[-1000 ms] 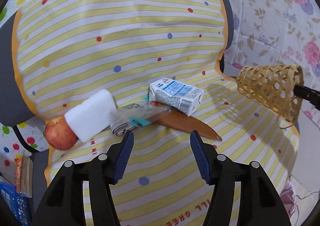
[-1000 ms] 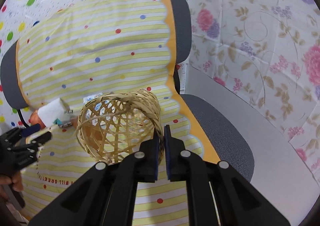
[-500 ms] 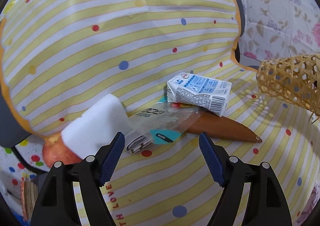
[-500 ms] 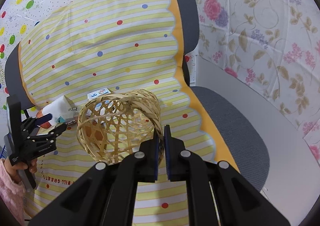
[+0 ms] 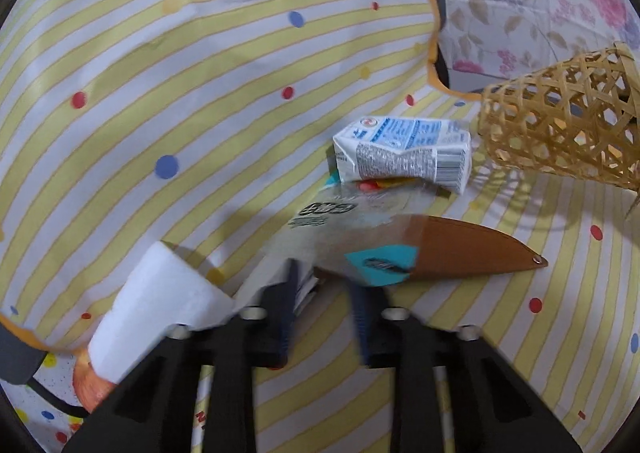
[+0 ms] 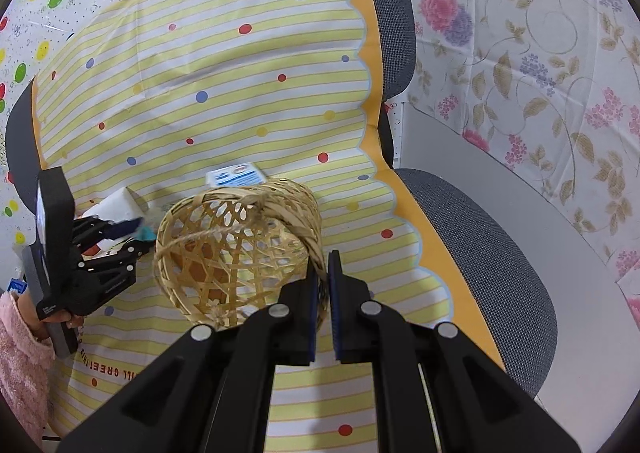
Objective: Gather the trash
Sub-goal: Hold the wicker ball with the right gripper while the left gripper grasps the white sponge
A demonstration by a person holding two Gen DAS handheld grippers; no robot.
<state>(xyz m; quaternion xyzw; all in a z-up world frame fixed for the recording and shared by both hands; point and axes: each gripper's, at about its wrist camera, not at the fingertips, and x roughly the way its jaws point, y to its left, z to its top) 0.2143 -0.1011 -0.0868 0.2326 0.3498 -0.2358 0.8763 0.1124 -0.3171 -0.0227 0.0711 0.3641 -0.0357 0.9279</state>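
A clear plastic wrapper (image 5: 344,241) with a teal patch lies on the striped chair seat. My left gripper (image 5: 324,285) has its fingers close around the wrapper's near end, narrowed but blurred. A crumpled white milk carton (image 5: 404,157) lies just behind the wrapper. My right gripper (image 6: 323,265) is shut on the rim of a woven bamboo basket (image 6: 240,249), held above the seat to the right of the trash; the basket also shows in the left wrist view (image 5: 560,125).
A brown leather sheath (image 5: 460,249) lies under the wrapper. A white foam block (image 5: 160,301) and an apple (image 5: 90,385) sit at the seat's left edge. The yellow striped cloth (image 6: 200,73) covers a grey office chair (image 6: 480,237). Floral wall covering is at right.
My left gripper moved forward and down onto the wrapper, and its fingers narrowed from wide open. The basket in my right gripper stayed nearly still.
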